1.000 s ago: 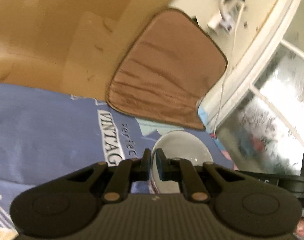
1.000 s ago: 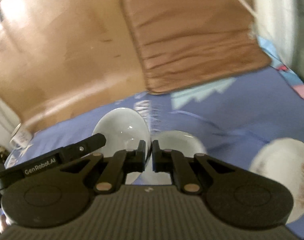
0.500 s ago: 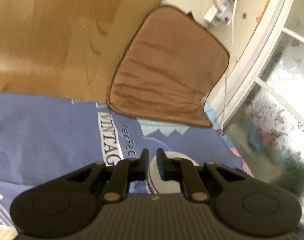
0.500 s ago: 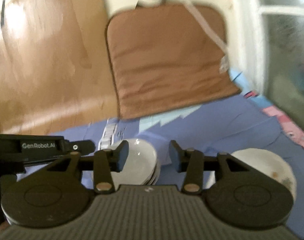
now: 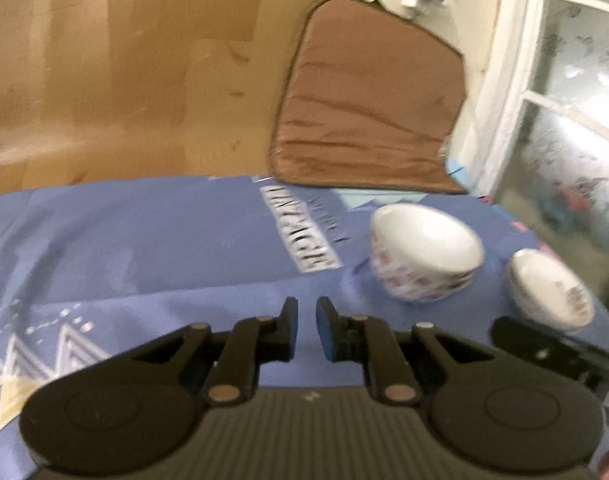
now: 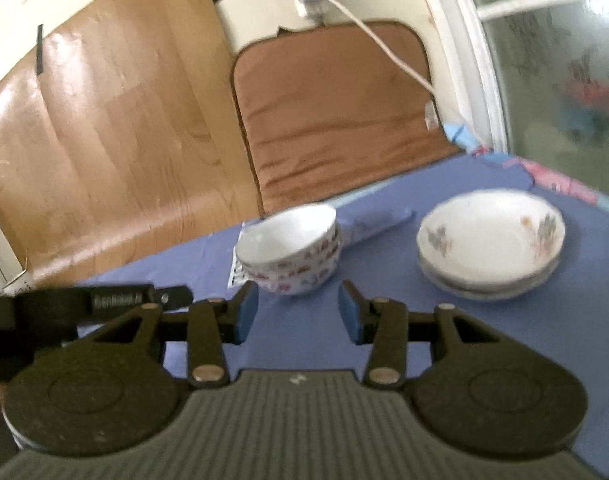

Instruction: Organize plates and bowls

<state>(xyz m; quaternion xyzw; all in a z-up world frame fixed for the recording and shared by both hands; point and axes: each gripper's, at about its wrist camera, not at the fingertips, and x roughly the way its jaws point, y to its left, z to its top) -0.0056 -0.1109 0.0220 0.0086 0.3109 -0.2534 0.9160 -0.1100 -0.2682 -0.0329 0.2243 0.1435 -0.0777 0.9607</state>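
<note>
A stack of white bowls with red flower print [image 6: 292, 256] stands on the blue cloth [image 6: 504, 340], just beyond my right gripper [image 6: 298, 316], which is open and empty. A stack of shallow white plates with faded flowers [image 6: 490, 242] stands to its right. In the left wrist view the bowl stack [image 5: 422, 258] is ahead to the right, with the plates [image 5: 548, 290] further right. My left gripper [image 5: 306, 330] holds nothing; its jaws stand a narrow gap apart, low over the cloth.
A brown cushion [image 6: 336, 120] lies beyond the cloth's far edge on a wooden floor [image 6: 104, 140]. A white door frame with frosted glass [image 6: 544, 60] rises at the right. A white cable [image 6: 384, 44] crosses the cushion. The left gripper's body [image 6: 84, 304] sits left of the right gripper.
Both grippers let go of bowls and drew back. The bowls now stand stacked on the cloth. The right jaws opened wide; the left jaws parted slightly.
</note>
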